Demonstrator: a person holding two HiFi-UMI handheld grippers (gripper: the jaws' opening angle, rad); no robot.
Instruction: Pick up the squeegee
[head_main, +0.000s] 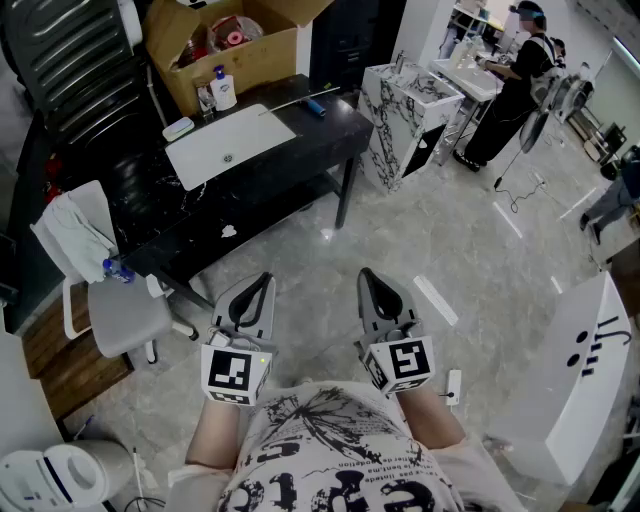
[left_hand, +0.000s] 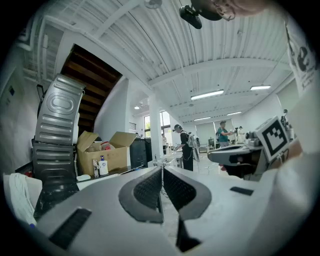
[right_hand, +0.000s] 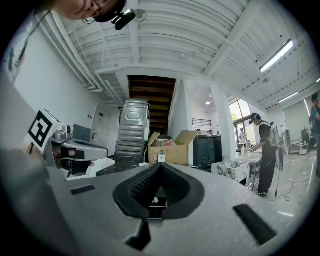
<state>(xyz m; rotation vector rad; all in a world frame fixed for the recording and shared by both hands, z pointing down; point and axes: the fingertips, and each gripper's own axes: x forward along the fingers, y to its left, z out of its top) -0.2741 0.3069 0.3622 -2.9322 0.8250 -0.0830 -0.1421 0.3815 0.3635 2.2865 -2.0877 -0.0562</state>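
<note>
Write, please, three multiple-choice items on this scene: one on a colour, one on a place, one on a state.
1. What colour is the long glossy table? A white; B red; C black.
2. Where is the crumpled white cloth? A on that table; B on the grey-seated chair; C on a shelf.
3. How do the jaws of the right gripper stand? A shut, empty; B wide open; C shut on a bottle.
Answers: 1 C, its top shows black in the head view. 2 B, it hangs over the chair's back. 3 A, the pads meet with nothing between them.
</note>
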